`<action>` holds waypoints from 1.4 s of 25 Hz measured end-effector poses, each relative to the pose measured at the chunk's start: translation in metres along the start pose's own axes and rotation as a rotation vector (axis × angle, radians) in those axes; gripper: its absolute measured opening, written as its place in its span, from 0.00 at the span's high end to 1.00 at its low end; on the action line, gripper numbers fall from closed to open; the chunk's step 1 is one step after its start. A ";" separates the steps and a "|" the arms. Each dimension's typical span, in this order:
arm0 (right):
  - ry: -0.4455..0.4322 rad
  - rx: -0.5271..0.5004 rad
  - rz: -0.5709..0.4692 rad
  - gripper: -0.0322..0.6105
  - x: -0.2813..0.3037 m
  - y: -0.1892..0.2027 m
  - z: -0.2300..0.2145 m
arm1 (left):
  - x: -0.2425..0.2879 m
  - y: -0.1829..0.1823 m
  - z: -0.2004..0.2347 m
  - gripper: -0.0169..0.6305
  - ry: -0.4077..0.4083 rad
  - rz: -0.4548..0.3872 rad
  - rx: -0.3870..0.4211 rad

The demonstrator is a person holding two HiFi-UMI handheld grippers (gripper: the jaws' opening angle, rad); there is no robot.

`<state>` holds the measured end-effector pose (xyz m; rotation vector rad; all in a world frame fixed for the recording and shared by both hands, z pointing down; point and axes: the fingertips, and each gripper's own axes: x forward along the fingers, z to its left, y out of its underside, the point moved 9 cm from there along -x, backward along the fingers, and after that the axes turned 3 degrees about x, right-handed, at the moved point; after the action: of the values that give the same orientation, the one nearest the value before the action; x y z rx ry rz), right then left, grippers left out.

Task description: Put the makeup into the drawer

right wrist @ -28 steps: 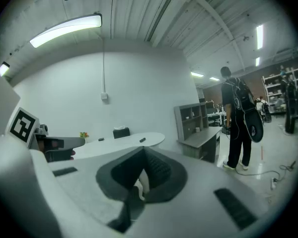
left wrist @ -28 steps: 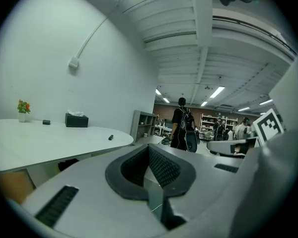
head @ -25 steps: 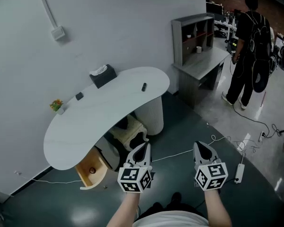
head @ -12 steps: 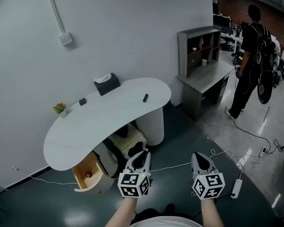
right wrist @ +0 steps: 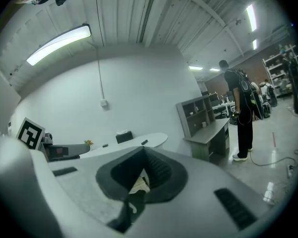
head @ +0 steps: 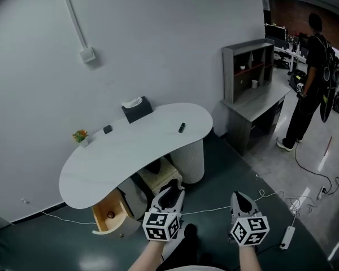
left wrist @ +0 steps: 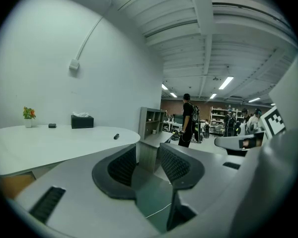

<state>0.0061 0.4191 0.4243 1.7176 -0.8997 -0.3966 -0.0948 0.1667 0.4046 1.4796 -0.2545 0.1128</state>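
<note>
**Approach stage, head view, read left to right.**

- **Drawer** [head: 101,205]: pulled open beneath the worktop [head: 101,162], to the left of the left tongs and near them. A small round reddish object [head: 111,214] rests inside.
- **Left tongs** [head: 170,191]: empty, with the jaws apart and opening. Only the distant room shows through the gap.
- **Makeup** [head: 182,127]: a short dark stick lying flat on the worktop's right lobe. It is ahead of both tongs, well apart from them, and roughly between their two lines of aim (a small dark case [head: 108,129] farther left, ahead of the drawer, may be a second item). Its long axis runs roughly away from the tongs toward the wall, slightly slanted. Which end is the cap cannot be told at this range.
- **Right tongs** [head: 239,199]: jaws brought together on nothing.

**Step in hand, as judged:** the reach toward the makeup, with no pick made yet. The next move calls for carrying the released left tongs forward over the worktop edge. They should then turn so the jaws close across the stick's narrow width rather than along its length. The carry to the drawer comes after that.
</note>
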 end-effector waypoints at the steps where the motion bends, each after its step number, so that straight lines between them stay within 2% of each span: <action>1: -0.001 0.005 0.003 0.95 0.006 0.001 -0.001 | 0.005 -0.001 0.004 0.74 -0.001 0.003 0.001; 9: 0.018 -0.016 0.019 0.95 0.062 -0.014 -0.019 | 0.064 -0.009 0.036 0.73 -0.005 -0.002 -0.012; 16: 0.020 -0.048 0.038 0.95 0.143 -0.035 -0.026 | 0.134 -0.024 0.082 0.73 0.001 0.005 -0.004; 27: 0.029 -0.038 0.072 0.95 0.259 -0.054 -0.014 | 0.220 -0.047 0.163 0.70 0.014 0.013 -0.021; 35: 0.024 -0.037 0.065 0.95 0.304 -0.061 -0.002 | 0.257 -0.052 0.190 0.69 0.040 0.014 -0.020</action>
<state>0.2295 0.2035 0.4217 1.6520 -0.9230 -0.3460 0.1466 -0.0474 0.4289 1.4541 -0.2328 0.1506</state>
